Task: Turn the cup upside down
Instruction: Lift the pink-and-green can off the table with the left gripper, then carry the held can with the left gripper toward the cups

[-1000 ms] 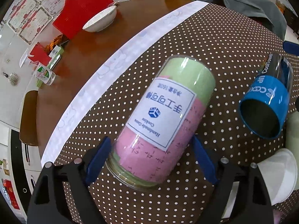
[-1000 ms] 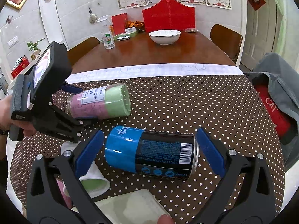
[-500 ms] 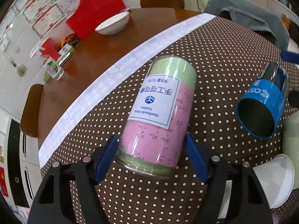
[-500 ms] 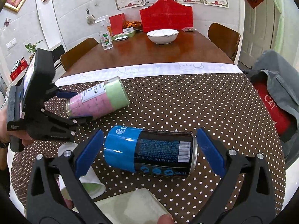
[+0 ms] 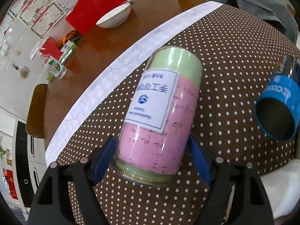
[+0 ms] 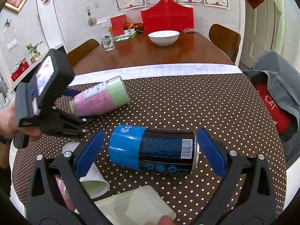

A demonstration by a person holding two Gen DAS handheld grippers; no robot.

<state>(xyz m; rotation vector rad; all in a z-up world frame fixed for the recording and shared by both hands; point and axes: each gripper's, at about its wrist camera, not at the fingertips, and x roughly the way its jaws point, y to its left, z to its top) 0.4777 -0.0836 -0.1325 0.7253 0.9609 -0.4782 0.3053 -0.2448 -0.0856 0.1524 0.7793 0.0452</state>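
A clear cup lined pink and green with a white label (image 5: 159,112) lies tilted, its far end raised off the dotted tablecloth. My left gripper (image 5: 151,161) is shut on its near end; both blue pads touch its sides. It also shows in the right wrist view (image 6: 101,98), held by the left gripper (image 6: 75,110). A blue and black cup (image 6: 153,148) lies on its side between the open fingers of my right gripper (image 6: 150,155), untouched. It shows at the right of the left wrist view (image 5: 277,110), mouth toward the camera.
A white bowl (image 6: 163,37), a red holder (image 6: 166,18) and a spray bottle (image 6: 106,37) stand on the bare wood at the far end. A white paper cup (image 6: 91,180) and a pale pad (image 6: 136,206) lie near my right gripper. A chair with grey clothing (image 6: 277,86) stands at the right.
My left gripper closed on the pink and green cup and lifted its far end off the cloth. The right gripper and the blue cup stayed still.
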